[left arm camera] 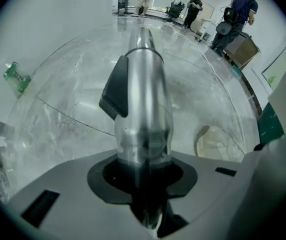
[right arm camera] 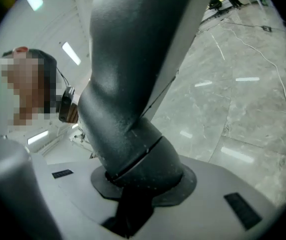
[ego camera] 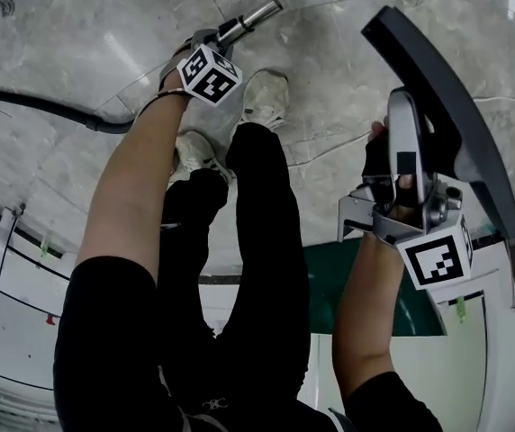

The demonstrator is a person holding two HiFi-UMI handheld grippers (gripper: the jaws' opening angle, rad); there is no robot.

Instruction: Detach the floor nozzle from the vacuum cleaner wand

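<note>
Floor nozzle [ego camera: 438, 88] is seen already off the wand [ego camera: 250, 21], held up at the right, well apart from it. Its dark neck [right arm camera: 128, 84] is pinched by the right gripper [ego camera: 404, 142], with the long head sticking out past the jaws. The wand's silver end [left arm camera: 143, 99], with a black catch [left arm camera: 115, 91] on its side, is clamped in the left gripper [ego camera: 217, 39] and pointed steeply down at the floor [ego camera: 104, 25], just above a shoe [ego camera: 266, 93].

Risks, as judged:
- The nozzle is gripped at the neck only. The head's weight could turn it in the pinch, so it could slip or be dropped.
- The wand tip could be knocked on the floor or the shoe if it is lowered further.
- A black hose [ego camera: 50, 106] lies on the floor nearby. If it is joined to the wand, which cannot be told, a tug could twist the smooth tube in the jaws.
</note>
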